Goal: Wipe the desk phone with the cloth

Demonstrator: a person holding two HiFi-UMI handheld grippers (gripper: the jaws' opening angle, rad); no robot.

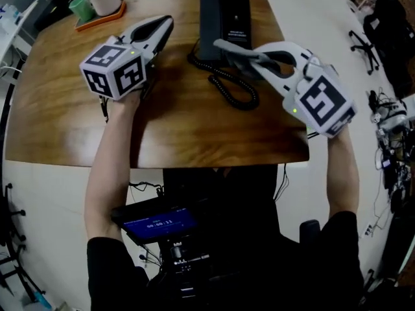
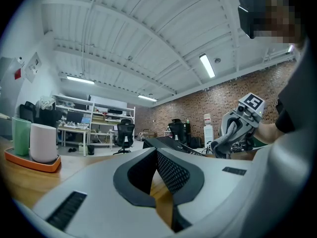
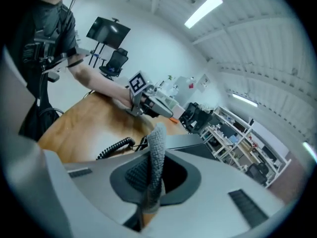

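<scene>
Two things would make this wipe go well, I judge: laying the cloth (image 3: 157,152) flat on the desk phone (image 1: 224,18) rather than dabbing with its edge, and keeping clear of the coiled cord (image 1: 235,88) just under the tool. The right gripper (image 3: 152,192) is clamped on a fold of grey cloth that pokes past its tips, over the phone's near end. Farther ahead, the left gripper (image 1: 157,30) hovers with its jaws together and nothing between them.
</scene>
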